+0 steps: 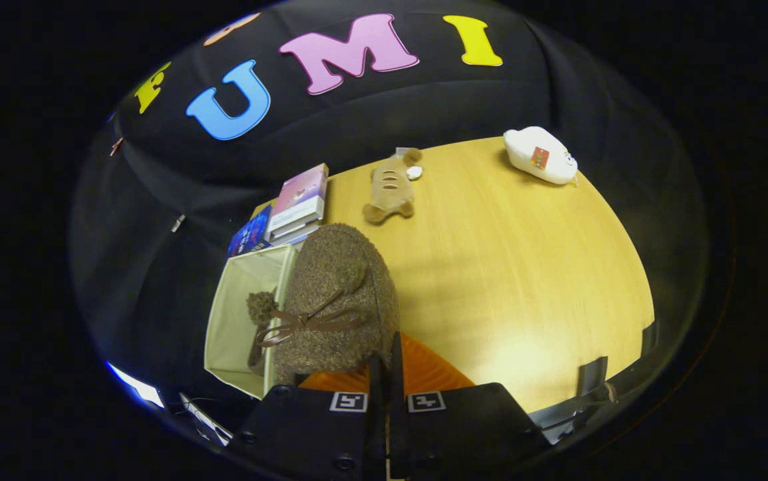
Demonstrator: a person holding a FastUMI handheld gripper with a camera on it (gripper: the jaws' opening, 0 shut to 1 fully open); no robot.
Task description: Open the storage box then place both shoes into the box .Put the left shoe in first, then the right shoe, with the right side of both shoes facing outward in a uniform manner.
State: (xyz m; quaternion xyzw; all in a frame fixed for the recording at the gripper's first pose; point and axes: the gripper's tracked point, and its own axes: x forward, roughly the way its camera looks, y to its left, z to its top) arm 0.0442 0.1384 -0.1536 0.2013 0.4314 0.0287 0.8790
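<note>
My gripper [386,357] is shut on a brown fuzzy shoe [330,294], its fingers pinched close together on the shoe's near rim, where an orange lining [427,371] shows. The shoe has a brown ribbon bow [304,322] with pom-poms and hangs above the right wall of the open cream storage box [237,314]. One pom-pom [261,307] dangles over the box's inside. A dark brown shape [256,357] lies low in the box beside the shoe; I cannot tell what it is. The box stands at the table's left edge, just ahead and left of the fingers.
A stack of books [297,204] lies behind the box. Beyond the shoe a tan plush toy [389,188] rests on the wooden table [524,280], and a white plush [539,155] sits at the far right corner.
</note>
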